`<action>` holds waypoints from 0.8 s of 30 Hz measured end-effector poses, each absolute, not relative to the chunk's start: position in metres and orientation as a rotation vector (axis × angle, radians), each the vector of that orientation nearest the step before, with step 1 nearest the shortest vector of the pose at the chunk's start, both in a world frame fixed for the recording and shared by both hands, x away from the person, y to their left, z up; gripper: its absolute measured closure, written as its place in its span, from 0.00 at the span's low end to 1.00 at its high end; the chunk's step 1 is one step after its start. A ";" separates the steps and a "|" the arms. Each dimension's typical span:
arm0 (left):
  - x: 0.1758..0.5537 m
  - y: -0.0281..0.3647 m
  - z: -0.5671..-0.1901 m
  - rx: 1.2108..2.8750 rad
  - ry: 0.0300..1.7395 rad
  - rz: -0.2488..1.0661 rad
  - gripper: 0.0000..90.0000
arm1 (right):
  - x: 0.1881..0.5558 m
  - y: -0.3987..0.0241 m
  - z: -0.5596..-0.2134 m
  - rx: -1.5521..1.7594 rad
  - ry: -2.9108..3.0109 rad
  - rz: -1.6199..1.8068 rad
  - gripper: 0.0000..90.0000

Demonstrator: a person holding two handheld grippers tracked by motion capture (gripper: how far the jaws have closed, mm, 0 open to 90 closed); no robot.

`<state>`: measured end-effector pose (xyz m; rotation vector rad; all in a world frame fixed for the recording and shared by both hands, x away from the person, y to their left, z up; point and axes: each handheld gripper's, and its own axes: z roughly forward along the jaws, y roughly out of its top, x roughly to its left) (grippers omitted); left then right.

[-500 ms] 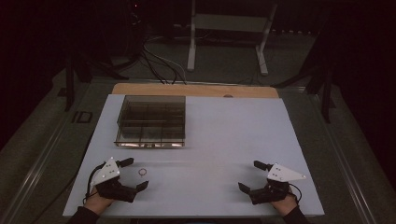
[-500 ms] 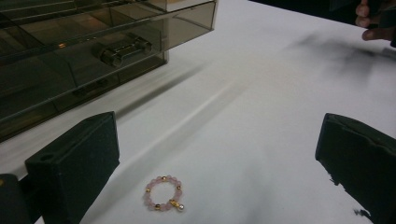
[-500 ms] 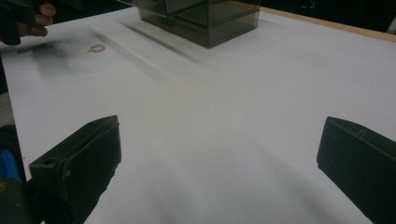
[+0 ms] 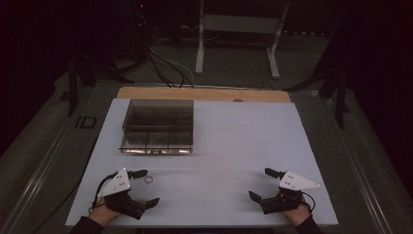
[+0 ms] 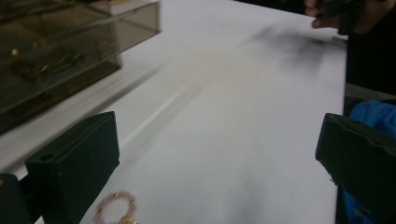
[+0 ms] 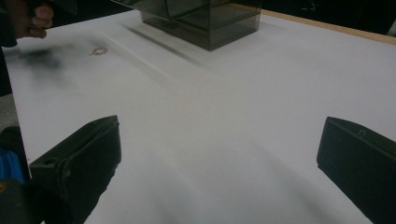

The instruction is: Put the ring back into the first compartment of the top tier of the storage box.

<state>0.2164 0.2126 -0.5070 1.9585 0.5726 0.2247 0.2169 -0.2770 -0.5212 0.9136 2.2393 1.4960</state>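
Both tongs rest wide open and empty on the white counter (image 4: pixel 234 146).
The small pink beaded ring (image 4: pixel 148 180) lies just beside the left tongs (image 4: pixel 144 187), near the smoky transparent plastic compartment box (image 4: pixel 158 126); the right tongs (image 4: pixel 261 184) sit well apart.

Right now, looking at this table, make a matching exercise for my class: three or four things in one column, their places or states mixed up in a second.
Things:
1. bead ring
2. smoky clear box
3. left claw
4. wooden strip

Places or states:
A. along the far edge of the white table
B. lying flat just beside the left claw
C. jaws apart, nothing between them
D. standing at the far left of the table

Pairs: 1-B, 2-D, 3-C, 4-A
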 end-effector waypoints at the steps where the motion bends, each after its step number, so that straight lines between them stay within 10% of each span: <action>1: 0.216 0.212 -0.505 1.959 0.562 0.229 0.01 | 0.217 -0.277 -0.521 0.914 2.240 1.496 0.00; 24: 0.231 0.210 -0.453 1.922 0.521 0.268 0.01 | 0.214 -0.276 -0.521 0.900 2.233 1.518 0.00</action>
